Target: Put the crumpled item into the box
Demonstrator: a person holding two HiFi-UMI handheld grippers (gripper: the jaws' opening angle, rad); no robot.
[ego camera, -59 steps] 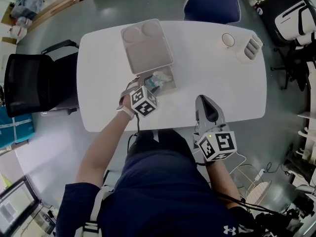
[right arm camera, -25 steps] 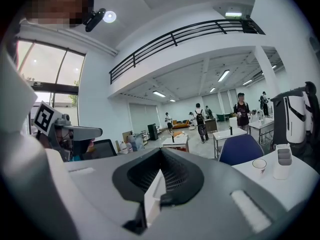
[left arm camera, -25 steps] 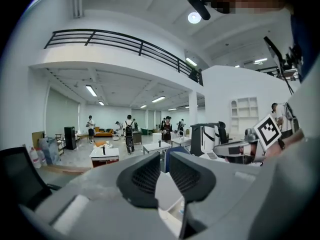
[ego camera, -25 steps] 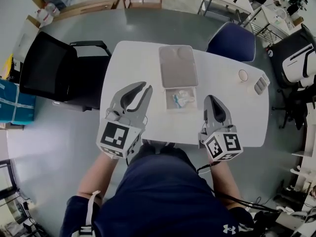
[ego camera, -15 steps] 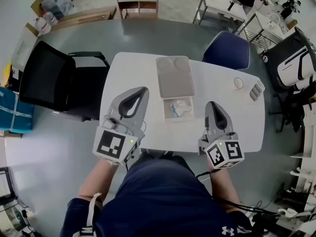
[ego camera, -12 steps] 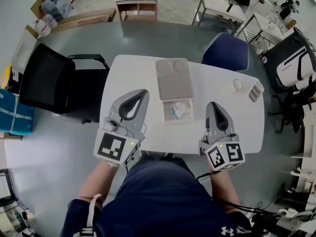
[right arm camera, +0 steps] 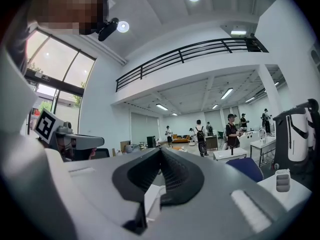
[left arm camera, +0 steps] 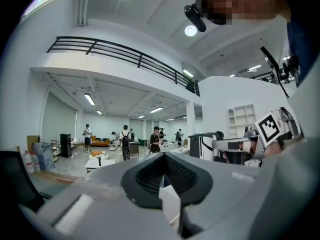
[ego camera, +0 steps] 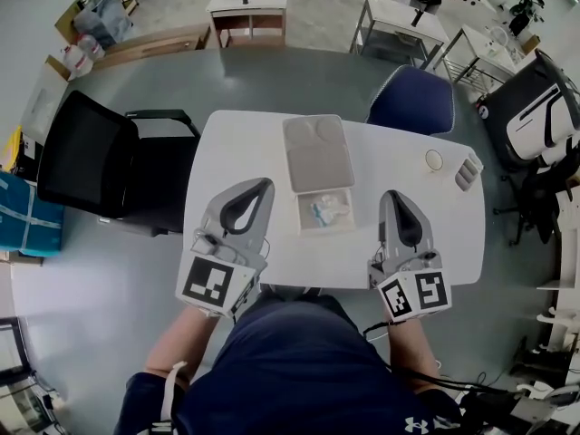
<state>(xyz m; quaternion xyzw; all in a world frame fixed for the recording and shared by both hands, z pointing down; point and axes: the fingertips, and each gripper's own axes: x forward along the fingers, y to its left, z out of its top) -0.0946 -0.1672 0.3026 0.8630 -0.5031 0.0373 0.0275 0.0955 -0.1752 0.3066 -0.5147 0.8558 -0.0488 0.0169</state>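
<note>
crumpled item [ego camera: 324, 210] in box [ego camera: 302, 216] on tabletop [ego camera: 243, 148], between left tongs [ego camera: 263, 184] and right tongs [ego camera: 396, 194], apart from both; both pressed together, empty.

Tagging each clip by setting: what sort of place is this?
Likely a large open-plan lab or office hall: a white table with office chairs, a railed mezzanine overhead, and people standing in the background.

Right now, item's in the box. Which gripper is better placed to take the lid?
Left, narrowly. Left gripper and right gripper are both shut, empty, flanking the box. The left tip looks a little nearer the lid, which lies just beyond the box. Either must open first.
</note>
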